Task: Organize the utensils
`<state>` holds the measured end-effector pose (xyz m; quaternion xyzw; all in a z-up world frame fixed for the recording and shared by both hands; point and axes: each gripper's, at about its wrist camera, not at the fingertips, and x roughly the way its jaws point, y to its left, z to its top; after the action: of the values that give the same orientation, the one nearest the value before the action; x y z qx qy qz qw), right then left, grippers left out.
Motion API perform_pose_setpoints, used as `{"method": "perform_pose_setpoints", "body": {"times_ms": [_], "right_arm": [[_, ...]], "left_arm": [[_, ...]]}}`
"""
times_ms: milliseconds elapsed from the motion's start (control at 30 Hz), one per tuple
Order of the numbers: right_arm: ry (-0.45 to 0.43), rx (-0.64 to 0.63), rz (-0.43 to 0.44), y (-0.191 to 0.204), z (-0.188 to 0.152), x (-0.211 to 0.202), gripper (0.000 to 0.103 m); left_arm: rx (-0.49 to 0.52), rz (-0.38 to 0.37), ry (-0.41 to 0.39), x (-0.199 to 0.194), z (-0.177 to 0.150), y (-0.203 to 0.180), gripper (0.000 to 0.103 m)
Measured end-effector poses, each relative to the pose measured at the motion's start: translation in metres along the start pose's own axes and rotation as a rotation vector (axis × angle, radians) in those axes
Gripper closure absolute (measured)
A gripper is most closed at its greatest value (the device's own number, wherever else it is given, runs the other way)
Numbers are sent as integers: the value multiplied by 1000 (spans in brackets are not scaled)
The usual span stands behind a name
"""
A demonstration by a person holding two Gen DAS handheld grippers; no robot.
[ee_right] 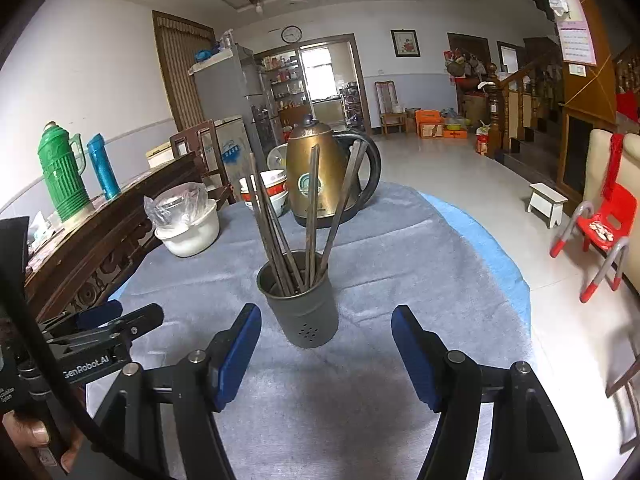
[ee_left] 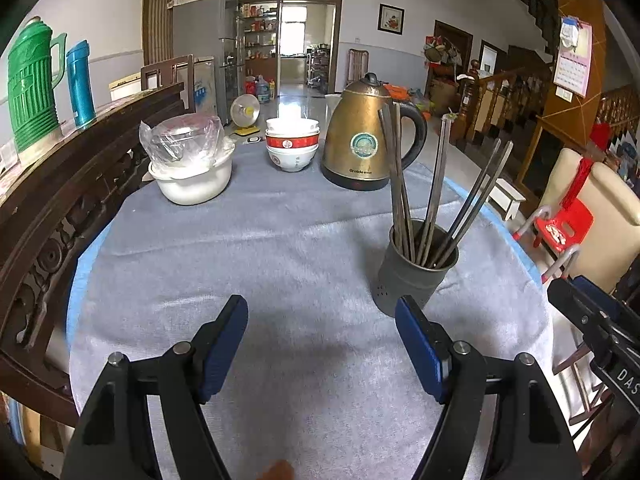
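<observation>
L tongs [ee_left: 321,320]: open wide, nothing betw. pads
R tongs [ee_right: 326,330]: open wide, empty
Holder [ee_right: 302,304]: just ahead of R tongs; chopsticks [ee_right: 280,236] upright inside
Kettle [ee_right: 320,172]: beyond holder, on counter [ee_right: 400,248]

Bare cloth [ee_left: 280,248] lies open across the near and middle bench. The chopstick cup [ee_right: 304,304] stands alone to the right. A kettle [ee_left: 362,136], stacked bowls [ee_left: 293,144] and a covered pot [ee_left: 192,168] line the far edge.

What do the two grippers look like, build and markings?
Both match: black angular frames, silver pivot pins, flat blue pads on the fingers. The left gripper carries white "GenRobot.AI" lettering on its side, seen from the right wrist view, with a black cable beside it. The right gripper shows partial white "DAS" lettering.
</observation>
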<state>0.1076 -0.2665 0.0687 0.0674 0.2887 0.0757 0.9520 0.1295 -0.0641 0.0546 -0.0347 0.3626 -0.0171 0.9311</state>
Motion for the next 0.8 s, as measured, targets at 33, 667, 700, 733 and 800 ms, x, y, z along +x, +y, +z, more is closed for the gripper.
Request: {"method": "perform_pose_setpoints", "body": {"times_ms": [33,667,700,733,800], "right_arm": [[-3,0,-2,-1,1,-1,32],[-13,-26,-2,-1,3,-7,26],[-12,-27,-2,-1,3,-7,26],[-11,-28,-3,-1,3,-6,26],[-11,-29,-4,-1,4,-6,25]], "left_arm": [[-3,-3,-2,-1,2,0,25],[35,9,-30,-14,12,-15,2],[34,10,-30,-14,12,-15,2],[34,13,-29,-14,12,-14,2],[34,17,-26,-13,13,-14,2]]}}
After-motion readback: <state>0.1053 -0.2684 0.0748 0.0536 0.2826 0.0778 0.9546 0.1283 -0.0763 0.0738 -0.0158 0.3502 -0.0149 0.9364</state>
